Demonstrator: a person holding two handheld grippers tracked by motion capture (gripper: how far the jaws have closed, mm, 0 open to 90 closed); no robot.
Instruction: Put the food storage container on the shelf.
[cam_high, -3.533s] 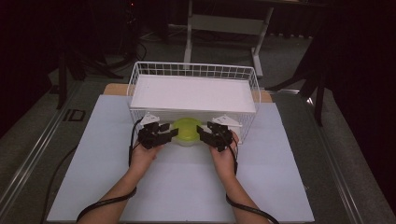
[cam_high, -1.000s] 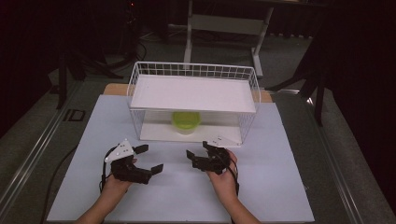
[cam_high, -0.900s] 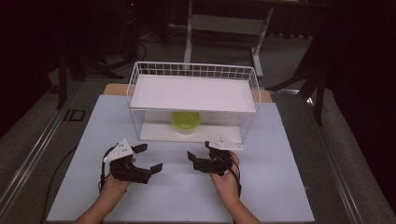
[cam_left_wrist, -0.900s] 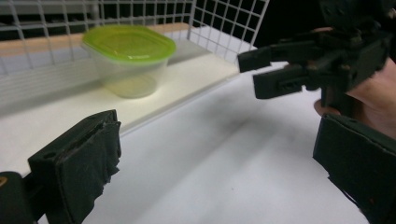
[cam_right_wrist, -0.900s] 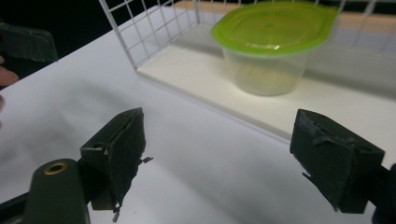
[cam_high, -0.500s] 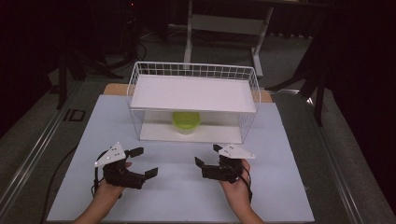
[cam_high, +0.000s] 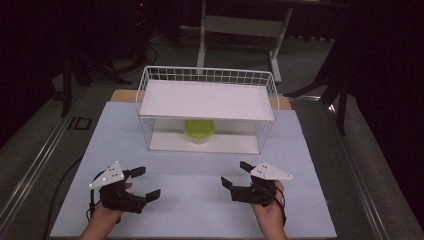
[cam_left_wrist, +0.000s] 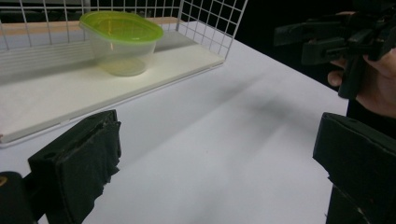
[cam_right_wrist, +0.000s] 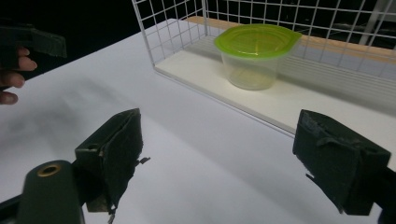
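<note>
A clear plastic container with a green lid (cam_high: 199, 130) stands upright on the lower white board of a white wire rack (cam_high: 144, 92), under its upper shelf (cam_high: 207, 100). My left gripper (cam_high: 146, 182) is open over the white tabletop, well in front of the rack at the left. At the right my right gripper (cam_high: 235, 174) is open too, level with it. Nothing sits between either pair of jaws. From the left gripper (cam_left_wrist: 215, 158) the container (cam_left_wrist: 120, 42) stands far off; from the right gripper (cam_right_wrist: 224, 154) the container (cam_right_wrist: 256, 53) is ahead, inside the rack's open front.
A white sheet (cam_high: 200, 170) covers the table between the grippers and the rack. The rack's wire walls (cam_right_wrist: 168, 32) close its sides and back. Dark floor, a metal rail (cam_high: 30, 170) at the left and a table frame (cam_high: 240, 25) behind surround the table.
Both grippers were at the container under the shelf 3.5 s ago. Since then they have pulled back toward the person and spread apart, open; the container stays on the lower board.
</note>
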